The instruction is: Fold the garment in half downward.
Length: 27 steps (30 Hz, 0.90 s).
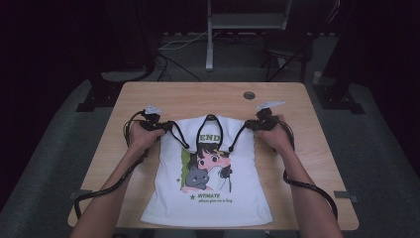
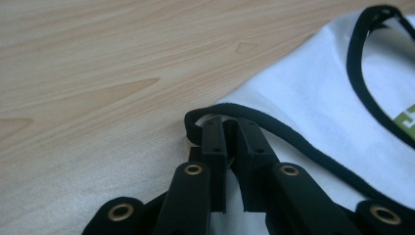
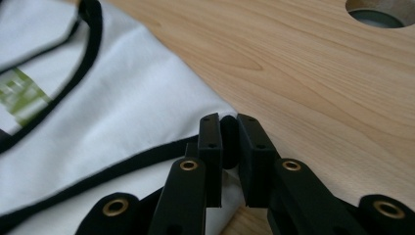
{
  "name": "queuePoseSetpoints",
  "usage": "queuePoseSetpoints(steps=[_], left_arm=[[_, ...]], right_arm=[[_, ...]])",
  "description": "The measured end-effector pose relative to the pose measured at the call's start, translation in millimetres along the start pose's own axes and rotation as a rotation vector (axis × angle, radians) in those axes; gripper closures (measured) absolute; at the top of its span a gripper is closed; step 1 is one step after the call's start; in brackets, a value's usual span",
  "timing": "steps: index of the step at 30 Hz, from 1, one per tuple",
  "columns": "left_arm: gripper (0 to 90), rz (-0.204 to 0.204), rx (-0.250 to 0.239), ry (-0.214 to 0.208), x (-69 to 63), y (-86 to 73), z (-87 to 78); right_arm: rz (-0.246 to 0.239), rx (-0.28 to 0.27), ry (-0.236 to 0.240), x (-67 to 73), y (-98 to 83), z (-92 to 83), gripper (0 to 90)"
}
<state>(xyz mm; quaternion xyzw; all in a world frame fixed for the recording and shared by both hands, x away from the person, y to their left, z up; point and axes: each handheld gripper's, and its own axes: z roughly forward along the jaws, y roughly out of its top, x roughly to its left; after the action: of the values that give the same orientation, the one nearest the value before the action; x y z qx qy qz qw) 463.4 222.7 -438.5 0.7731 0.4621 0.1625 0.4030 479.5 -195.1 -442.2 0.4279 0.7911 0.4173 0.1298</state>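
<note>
A white sleeveless top [image 1: 166,201] with black trim and a cartoon print lies flat on the wooden table [image 1: 198,96], neck towards the far edge. My left gripper [image 1: 167,125] sits at the top's left shoulder. In the left gripper view its jaws [image 2: 231,125] are shut on the black-edged shoulder corner of the top [image 2: 313,98]. My right gripper [image 1: 250,125] is at the right shoulder. In the right gripper view it [image 3: 229,122] is shut on the white corner of the top [image 3: 122,98]. Both hands rest low on the table.
A round cable hole [image 1: 249,95] lies in the table behind the right shoulder, also close in the right gripper view as a cable hole [image 3: 379,12]. Black cables trail back from both grippers along the forearms. A metal stand [image 1: 210,44] and chair legs stand on the floor beyond the table.
</note>
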Motion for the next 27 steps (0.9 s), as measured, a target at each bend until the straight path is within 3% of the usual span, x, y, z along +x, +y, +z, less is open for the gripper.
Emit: queuePoseSetpoints(steps=[3, 11, 18, 27], left_arm=[[84.4, -0.036, -0.030, -0.028, 2.7, 1.7, -5.6], [84.4, -0.046, -0.103, -0.090, -3.5, 11.3, -21.9], [84.3, -0.051, -0.138, -0.108, -6.5, 12.1, -31.8], [84.3, -0.022, -0.181, -0.129, -12.0, 8.0, -49.3]], right_arm=[[0.041, -0.026, 0.017, -3.1, -0.1, -5.7, 81.8], [0.115, -0.118, 0.110, -3.9, 0.7, -24.2, 81.7], [0.143, -0.169, 0.153, -2.5, -1.2, -37.3, 81.6], [0.148, -0.224, 0.201, 2.7, -5.5, -53.1, 81.6]])
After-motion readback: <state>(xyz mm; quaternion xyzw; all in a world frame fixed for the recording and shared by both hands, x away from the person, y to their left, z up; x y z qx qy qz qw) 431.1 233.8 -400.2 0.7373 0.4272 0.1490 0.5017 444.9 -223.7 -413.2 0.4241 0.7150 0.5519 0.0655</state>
